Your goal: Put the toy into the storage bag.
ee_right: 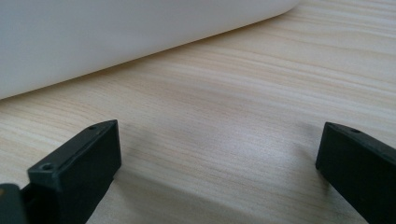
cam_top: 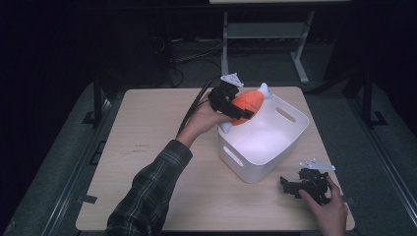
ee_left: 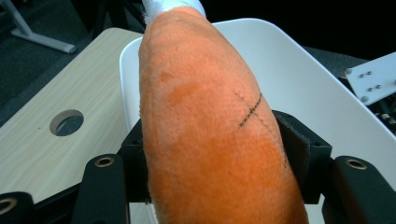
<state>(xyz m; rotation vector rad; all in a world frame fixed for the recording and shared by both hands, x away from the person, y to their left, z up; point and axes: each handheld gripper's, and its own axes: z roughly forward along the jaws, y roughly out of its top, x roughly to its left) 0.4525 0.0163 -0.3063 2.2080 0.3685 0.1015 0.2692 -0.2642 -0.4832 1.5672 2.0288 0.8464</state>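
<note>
One plush toy [cam_top: 247,104] clamped, left hand-held gripper [cam_top: 235,109].

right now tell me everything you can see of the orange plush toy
The orange plush toy is a soft, fuzzy, elongated shape with white ends and a dark stitched cross on its side. It is held clear of the table, tilted, over the far left corner of the white bin. The left gripper clamps its middle, a pad pressing each side. Whether it brushes the rim cannot be told.
</note>
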